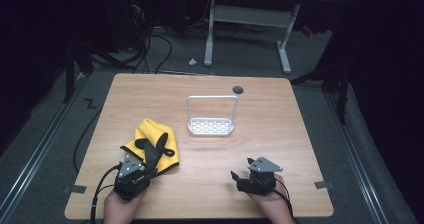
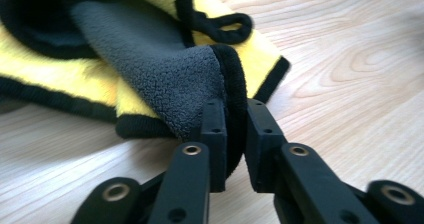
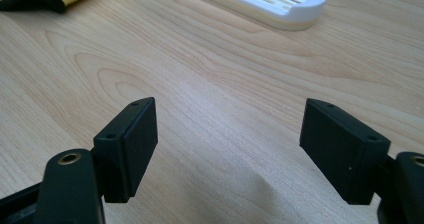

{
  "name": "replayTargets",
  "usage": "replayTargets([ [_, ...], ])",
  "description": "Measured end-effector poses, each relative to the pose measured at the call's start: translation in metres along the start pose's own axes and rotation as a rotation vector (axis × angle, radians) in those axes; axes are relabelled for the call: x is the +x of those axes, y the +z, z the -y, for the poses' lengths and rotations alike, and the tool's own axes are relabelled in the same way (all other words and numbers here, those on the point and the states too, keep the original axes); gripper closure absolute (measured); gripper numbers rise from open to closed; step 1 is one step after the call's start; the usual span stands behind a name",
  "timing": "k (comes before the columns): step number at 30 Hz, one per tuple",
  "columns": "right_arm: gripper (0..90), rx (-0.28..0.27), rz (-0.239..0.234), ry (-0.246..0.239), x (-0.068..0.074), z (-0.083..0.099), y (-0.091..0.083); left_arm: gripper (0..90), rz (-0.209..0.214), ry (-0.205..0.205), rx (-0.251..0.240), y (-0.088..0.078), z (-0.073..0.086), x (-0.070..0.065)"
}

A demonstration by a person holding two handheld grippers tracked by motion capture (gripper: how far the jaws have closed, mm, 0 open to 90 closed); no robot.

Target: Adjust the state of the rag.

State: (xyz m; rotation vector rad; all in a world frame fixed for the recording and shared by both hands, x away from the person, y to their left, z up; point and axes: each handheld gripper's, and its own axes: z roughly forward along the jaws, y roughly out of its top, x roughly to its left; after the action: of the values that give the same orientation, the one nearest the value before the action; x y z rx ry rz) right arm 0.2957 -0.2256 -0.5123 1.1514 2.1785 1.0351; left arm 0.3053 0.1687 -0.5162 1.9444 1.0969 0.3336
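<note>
Standing beside the table (image 1: pixel 280 149), I am seeing the yellow cloth (image 1: pixel 155 136) lying crumpled at its left front part, its long axis running from the near edge toward the far side, a little tilted to the right. The left claw (image 2: pixel 235 134) is pinching the black-hemmed corner of the cloth, jaws nearly together on it. I judge the grasping step is in hand; next, lifting the corner needs a steady grip. The right claw (image 3: pixel 227 149) is hovering wide open, holding nothing, near the white rack (image 1: pixel 211 126).
</note>
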Motion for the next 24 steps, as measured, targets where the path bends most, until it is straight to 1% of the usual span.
replayTargets([
  [2,23.6,-0.010,0.003,0.009,0.000,0.000,-0.001,81.8,0.018,0.007,0.004,0.003,-0.002,-0.005],
  [4,22.7,-0.018,0.001,0.009,0.000,0.000,-0.001,82.3,0.033,0.016,0.013,0.007,-0.003,-0.011],
  [8,22.0,-0.007,-0.001,0.008,-0.001,0.000,-0.001,83.0,0.065,0.041,0.026,0.016,-0.006,-0.023],
  [10,21.8,-0.011,-0.001,0.007,0.000,0.000,-0.001,83.2,0.087,0.043,0.030,0.023,-0.007,-0.030],
  [13,21.8,-0.018,0.007,0.007,0.001,-0.001,-0.002,83.2,0.122,0.055,0.042,0.034,-0.010,-0.042],
  [15,21.6,-0.021,0.006,0.007,0.003,-0.002,-0.002,83.3,0.145,0.071,0.042,0.041,-0.012,-0.051],
  [16,20.9,-0.025,0.004,0.000,0.004,-0.002,-0.002,83.3,0.155,0.079,0.046,0.044,-0.013,-0.055],
  [19,20.4,-0.030,-0.002,0.003,0.005,-0.003,-0.003,83.3,0.184,0.101,0.051,0.052,-0.017,-0.068],
  [21,17.4,-0.043,-0.003,-0.006,0.006,-0.005,-0.003,83.3,0.199,0.119,0.053,0.057,-0.019,-0.076],
  [24,17.0,-0.042,-0.001,-0.028,0.009,-0.006,-0.005,83.3,0.223,0.140,0.059,0.063,-0.022,-0.085],
])
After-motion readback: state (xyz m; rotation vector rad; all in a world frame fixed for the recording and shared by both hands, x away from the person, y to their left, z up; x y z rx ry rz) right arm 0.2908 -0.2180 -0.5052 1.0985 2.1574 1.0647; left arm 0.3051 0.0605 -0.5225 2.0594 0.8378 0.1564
